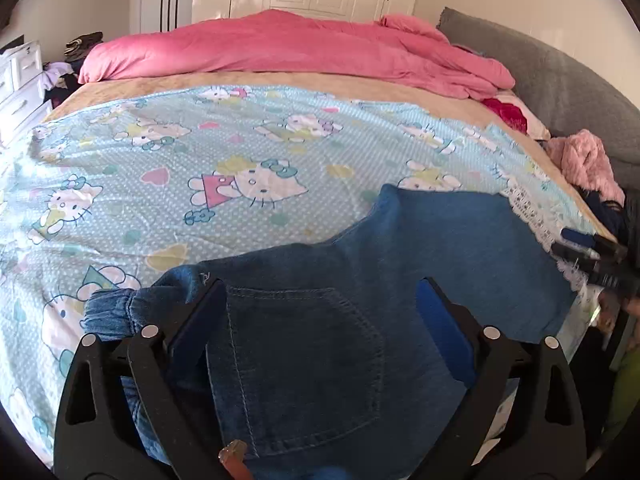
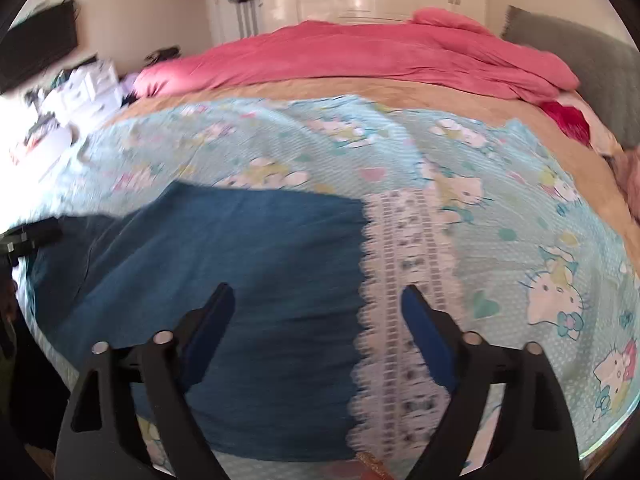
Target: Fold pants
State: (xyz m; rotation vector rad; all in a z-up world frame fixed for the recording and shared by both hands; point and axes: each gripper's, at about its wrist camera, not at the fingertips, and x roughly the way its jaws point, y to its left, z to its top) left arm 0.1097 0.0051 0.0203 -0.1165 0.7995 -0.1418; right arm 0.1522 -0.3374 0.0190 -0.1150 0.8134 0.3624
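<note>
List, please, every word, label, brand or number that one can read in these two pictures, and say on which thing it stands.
No readable text in either view.
Cartoon-cat sheet: pictures only, no words.
White lace-edged strip: small printed marks, too blurred to read.
Denim pants: the back pocket shows stitching only, no label visible.

Left gripper (image 1: 320, 312) jaws spread wide — angled downward, right gripper (image 2: 318, 312) likewise, nothing gripped

Bed (image 1: 360, 88): cartoon sheet (image 1: 200, 160), jeans (image 1: 400, 260), duvet (image 1: 280, 48)
</note>
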